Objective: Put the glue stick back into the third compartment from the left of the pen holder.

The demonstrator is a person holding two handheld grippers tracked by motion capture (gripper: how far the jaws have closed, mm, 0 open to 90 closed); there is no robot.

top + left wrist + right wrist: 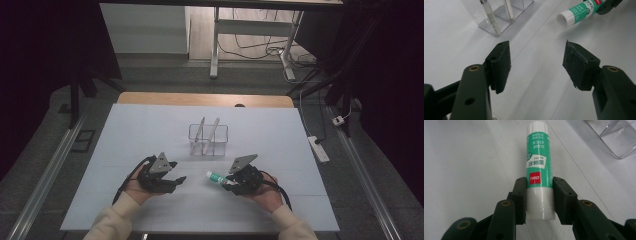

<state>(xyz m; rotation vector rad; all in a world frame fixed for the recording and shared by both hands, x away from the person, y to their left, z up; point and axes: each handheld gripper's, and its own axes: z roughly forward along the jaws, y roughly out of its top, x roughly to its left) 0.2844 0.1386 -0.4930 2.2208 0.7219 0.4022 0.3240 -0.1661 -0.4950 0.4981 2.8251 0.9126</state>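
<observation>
White table (150, 130), right gripper (539, 197) clamping glue stick (537, 167), base hidden; left gripper (536, 62) agape, empty.

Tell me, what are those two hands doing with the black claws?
A person holds a claw in each hand over a white table. The right claw is clamped on a green-and-white glue stick, its white cap pointing toward the left claw, which is open and empty. Behind them stands a clear plastic organiser box with two white pens leaning inside.

one glue stick (537, 165), one clear organizer (208, 138), two pens (489, 15).
</observation>
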